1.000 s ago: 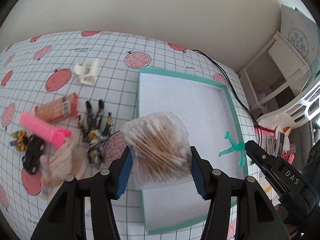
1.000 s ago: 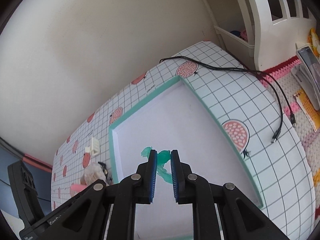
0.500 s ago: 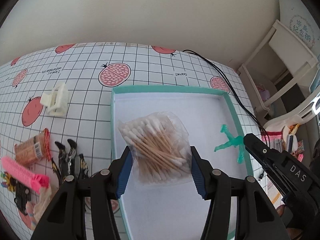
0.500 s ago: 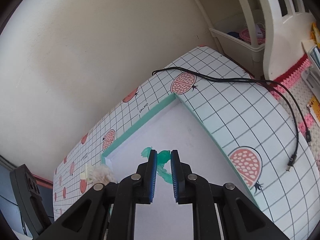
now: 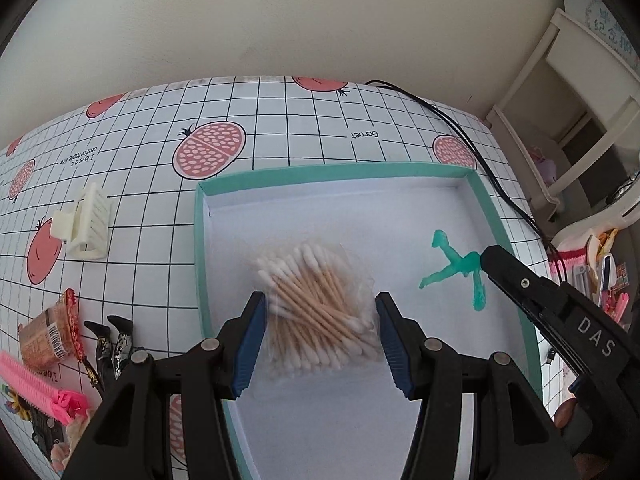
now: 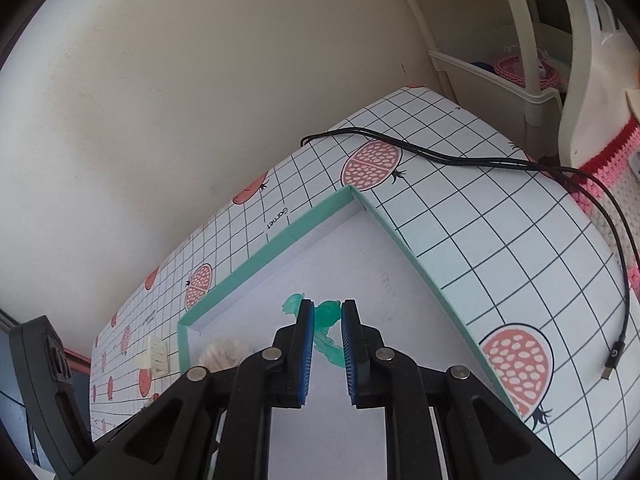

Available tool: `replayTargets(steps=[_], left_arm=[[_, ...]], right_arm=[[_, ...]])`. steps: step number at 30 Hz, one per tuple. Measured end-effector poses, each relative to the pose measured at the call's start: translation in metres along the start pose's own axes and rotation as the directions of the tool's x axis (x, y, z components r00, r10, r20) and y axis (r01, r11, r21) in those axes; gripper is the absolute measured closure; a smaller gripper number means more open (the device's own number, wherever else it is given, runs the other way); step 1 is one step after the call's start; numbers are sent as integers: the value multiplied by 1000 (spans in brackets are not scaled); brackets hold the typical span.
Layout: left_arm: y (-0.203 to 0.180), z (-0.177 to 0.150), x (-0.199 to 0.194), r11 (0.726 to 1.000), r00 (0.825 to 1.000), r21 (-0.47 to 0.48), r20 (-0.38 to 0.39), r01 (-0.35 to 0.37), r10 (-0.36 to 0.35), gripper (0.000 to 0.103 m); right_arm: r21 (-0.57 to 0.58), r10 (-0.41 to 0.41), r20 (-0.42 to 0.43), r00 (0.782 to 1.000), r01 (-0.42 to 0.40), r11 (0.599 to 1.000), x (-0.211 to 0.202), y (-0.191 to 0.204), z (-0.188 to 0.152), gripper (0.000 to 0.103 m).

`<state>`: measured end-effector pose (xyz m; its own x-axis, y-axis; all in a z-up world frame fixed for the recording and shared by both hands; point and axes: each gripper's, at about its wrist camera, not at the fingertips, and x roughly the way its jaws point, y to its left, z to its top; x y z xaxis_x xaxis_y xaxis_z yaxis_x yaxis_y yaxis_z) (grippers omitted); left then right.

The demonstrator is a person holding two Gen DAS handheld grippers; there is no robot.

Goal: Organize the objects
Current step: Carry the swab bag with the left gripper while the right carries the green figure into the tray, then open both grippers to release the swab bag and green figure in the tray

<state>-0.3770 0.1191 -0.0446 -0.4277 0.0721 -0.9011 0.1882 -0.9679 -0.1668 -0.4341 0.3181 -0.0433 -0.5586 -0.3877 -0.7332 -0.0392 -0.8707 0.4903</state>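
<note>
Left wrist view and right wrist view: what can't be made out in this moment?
- Bag of cotton swabs: whether it rests on the tray floor; in the right wrist view the left hand-held gripper hides most of it.
- Green figure: partly hidden by the right hand-held gripper; contact unclear.
- Pink comb and neighbouring toys: cut off by the left wrist view's edge.

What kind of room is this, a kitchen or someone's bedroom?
Probably a home room, maybe a child's bedroom, not a kitchen. A pomegranate-print tablecloth covers the table, a white shelf unit stands beside it, and a hair clip and cotton swabs are being sorted.
</note>
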Motion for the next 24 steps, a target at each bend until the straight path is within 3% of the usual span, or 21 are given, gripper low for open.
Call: replayTargets(steps=[24], left_arm=[[-11,4,16,999,999,20,-8,-48,48,46]], right_arm=[[0,-23,-53,998,23,1000,16,-9,4,84]])
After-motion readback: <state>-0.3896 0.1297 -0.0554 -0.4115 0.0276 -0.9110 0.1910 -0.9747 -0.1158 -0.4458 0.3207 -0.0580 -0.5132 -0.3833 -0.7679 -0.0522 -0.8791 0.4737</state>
